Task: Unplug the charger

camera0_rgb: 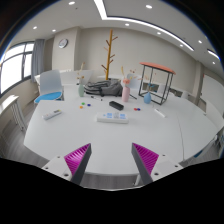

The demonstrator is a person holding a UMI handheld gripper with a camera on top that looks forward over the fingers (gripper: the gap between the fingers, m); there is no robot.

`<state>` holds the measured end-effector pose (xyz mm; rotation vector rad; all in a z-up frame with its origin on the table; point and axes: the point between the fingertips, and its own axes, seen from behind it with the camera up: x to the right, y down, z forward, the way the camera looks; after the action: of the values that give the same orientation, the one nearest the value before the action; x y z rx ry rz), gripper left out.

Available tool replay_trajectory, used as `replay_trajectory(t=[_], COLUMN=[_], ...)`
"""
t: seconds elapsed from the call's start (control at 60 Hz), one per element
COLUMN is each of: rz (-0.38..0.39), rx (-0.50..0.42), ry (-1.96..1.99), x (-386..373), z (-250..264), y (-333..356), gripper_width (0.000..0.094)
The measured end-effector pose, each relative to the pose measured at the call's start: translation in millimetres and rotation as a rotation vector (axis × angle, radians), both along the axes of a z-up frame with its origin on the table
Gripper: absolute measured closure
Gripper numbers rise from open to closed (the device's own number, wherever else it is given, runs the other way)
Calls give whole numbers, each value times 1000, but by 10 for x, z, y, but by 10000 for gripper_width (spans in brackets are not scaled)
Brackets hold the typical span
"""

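Right now, in the gripper view, the gripper (112, 160) is hovering at the near edge of the white table (150, 130), its magenta pads (79, 158) standing spread apart and gripping nothing. Well beyond the fingers, the white power strip (113, 117) is lying mid-table; the charger itself is too small to pick out. I'd be approaching level, centring the fingers on the plug, then pulling straight out of the socket.
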<state>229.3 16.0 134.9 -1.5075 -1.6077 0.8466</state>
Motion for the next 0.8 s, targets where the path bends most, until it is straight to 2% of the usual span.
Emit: replay_trajectory(t=[0.1,0.2,0.217,0.25,0.5,0.8], rz=[-13,-24,-25,-28,-34,-32], rx=[6,23,25,25,-25,-38], ry=[9,32,29,39,67,98], x=[-304,-932,-666,-884,-1853,-3113], z=[-65,-263,-157,-263,-607,-966], y=[-13,-37,3,13,22,188], gripper_width=[83,84,86,83,84,86])
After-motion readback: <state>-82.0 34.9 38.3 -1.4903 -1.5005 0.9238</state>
